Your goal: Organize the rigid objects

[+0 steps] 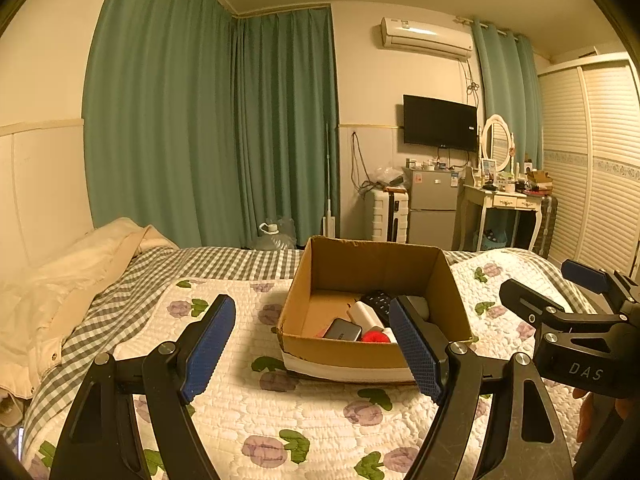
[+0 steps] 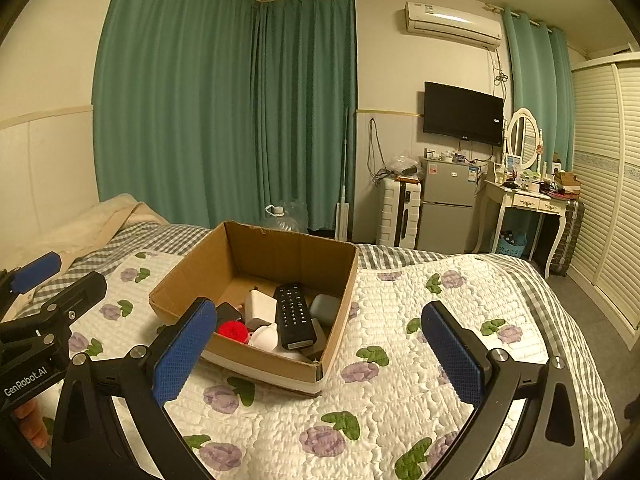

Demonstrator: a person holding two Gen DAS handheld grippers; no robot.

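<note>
An open cardboard box [image 2: 340, 280] stands on the quilted bed; it also shows in the left wrist view [image 1: 452, 292]. Inside lie a black remote [image 2: 294, 316], a white charger block [image 2: 260, 306], a grey-blue case [image 2: 325, 309], a red object [image 2: 233, 330], a white round object [image 2: 265, 337] and a dark device [image 1: 342, 330]. My left gripper [image 1: 316, 344] is open and empty, just in front of the box. My right gripper [image 2: 320, 354] is open and empty, near the box's front corner. Each gripper shows at the edge of the other's view.
The bed carries a white floral quilt [image 2: 400, 400] over a checked sheet, with a cream blanket [image 1: 60, 292] at the left. Beyond the bed stand green curtains, a water jug [image 2: 280, 216], a suitcase, a small fridge [image 2: 448, 208] and a dressing table [image 2: 528, 200].
</note>
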